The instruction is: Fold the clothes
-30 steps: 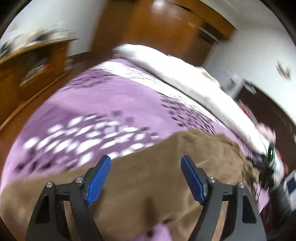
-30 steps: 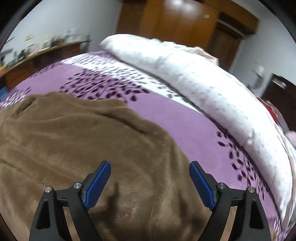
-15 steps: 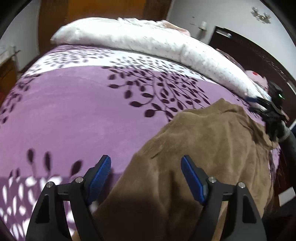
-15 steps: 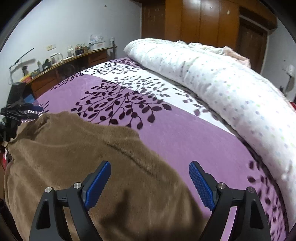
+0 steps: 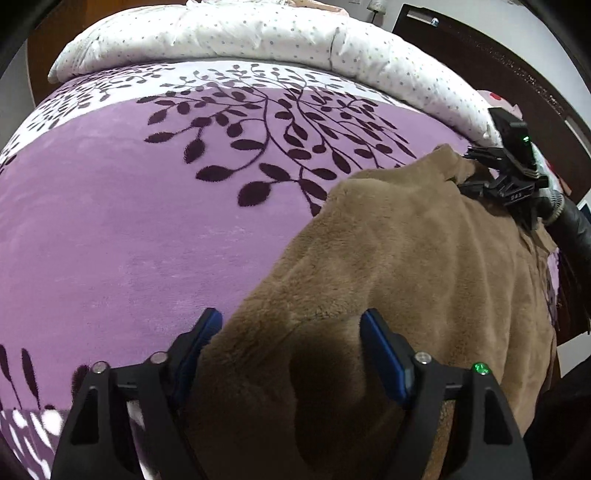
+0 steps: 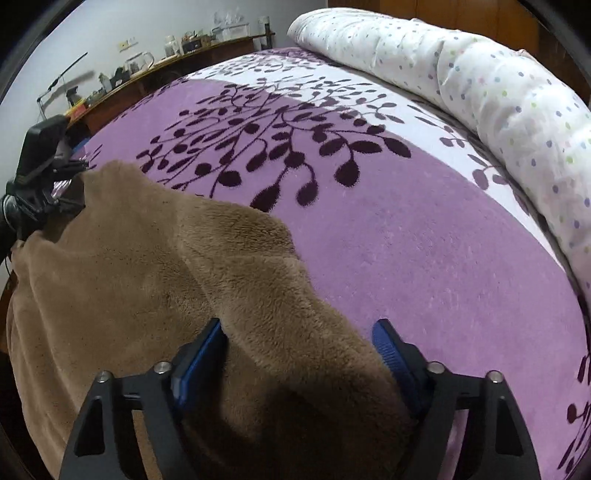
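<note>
We hold both grippers, left gripper (image 5: pixel 291 347) and right gripper (image 6: pixel 299 350), fingers spread astride the brown fleece garment (image 5: pixel 424 266) on the bed (image 5: pixel 129 221), ready to pinch its opposite ends.

A home bedroom: a bed spread with a purple leaf-patterned blanket (image 6: pixel 424 236) fills both views. Along the blanket's far edge lies a rolled white dotted quilt (image 6: pixel 491 85). Left of the blanket runs a wooden shelf (image 6: pixel 155 74) cluttered with jars, and behind the quilt stands a brown wardrobe (image 6: pixel 461 16)
</note>
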### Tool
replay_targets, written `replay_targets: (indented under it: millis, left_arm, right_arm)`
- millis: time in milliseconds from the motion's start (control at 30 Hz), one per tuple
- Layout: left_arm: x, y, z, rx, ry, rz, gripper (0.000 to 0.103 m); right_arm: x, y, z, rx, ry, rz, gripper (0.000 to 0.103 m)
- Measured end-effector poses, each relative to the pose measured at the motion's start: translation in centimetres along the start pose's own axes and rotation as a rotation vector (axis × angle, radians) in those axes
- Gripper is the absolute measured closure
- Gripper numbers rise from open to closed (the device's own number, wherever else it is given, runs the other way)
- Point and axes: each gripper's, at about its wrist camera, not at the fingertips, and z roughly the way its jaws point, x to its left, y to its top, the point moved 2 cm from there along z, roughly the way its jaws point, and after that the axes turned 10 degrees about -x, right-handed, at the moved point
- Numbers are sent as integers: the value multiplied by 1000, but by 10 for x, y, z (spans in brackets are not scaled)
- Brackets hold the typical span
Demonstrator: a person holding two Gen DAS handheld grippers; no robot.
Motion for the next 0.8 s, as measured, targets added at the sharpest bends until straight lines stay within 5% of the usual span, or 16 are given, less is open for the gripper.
replay_targets:
  millis: [33,100,200,367,500,700,800]
  left_arm:
    - [-1,1,0,2,13,-8,64]
    - [2,7,-3,-13,23,-61,87]
    - [-2,19,-11,-65,93,-44,91]
    - [14,59,-30,-191,155,-60,91]
    - [18,66,-12,-168,186,-18,90]
    - [31,46,30,-111,186,-41,82]
    - [35,47,32,-106,166,-69,73]
  right_arm:
    - [0,0,-2,-9,2,14,47]
    - [7,2,-8,-34,-29,17,81]
    - [30,7,-20,-88,-148,-85,90]
    - [33,34,-45,-203,-307,-136,91]
    - [22,39,-27,-168,-344,-117,91]
    - [-1,16,9,-79,-310,-35,90]
    - [-11,13,10,-74,-271,9,72]
